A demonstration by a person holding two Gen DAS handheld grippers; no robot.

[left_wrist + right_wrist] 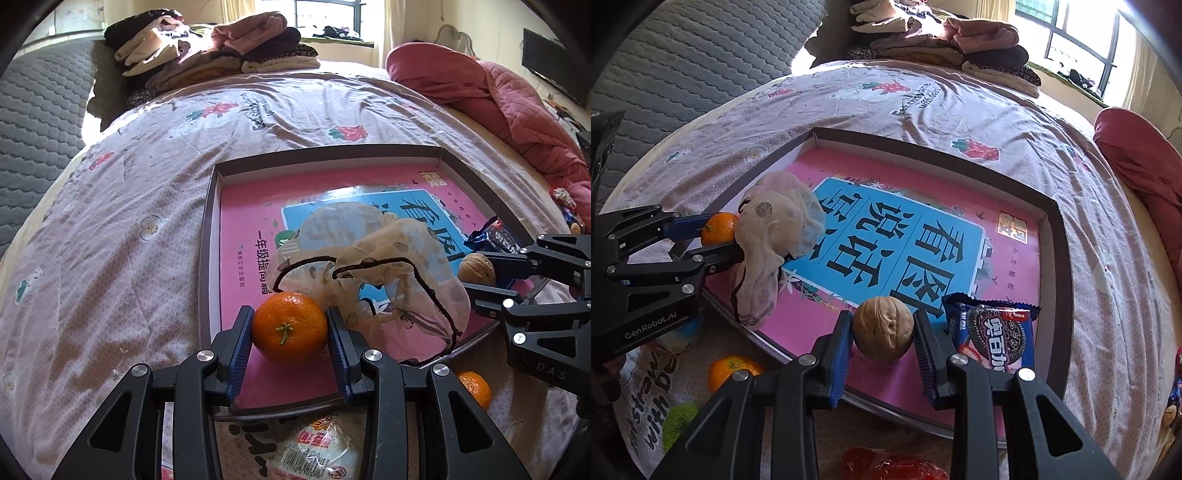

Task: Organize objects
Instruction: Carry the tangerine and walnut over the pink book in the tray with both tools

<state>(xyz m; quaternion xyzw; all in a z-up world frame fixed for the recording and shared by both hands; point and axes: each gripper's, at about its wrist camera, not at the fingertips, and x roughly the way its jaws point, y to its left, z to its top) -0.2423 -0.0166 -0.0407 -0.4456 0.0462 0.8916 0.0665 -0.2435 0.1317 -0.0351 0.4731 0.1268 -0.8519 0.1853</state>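
Left wrist view: my left gripper (290, 325) is clamped on a tangerine (289, 326) over the near edge of the shallow box (208, 206), with a sheer spotted pouch (391, 273) just beside it and a second tangerine (476, 387) on the bed (110, 258) outside the box's near edge. Right wrist view: my right gripper (882, 332) grips a walnut (884, 330) above the box's near edge, a cookie packet (997, 332) just beside it near the box's near right corner.
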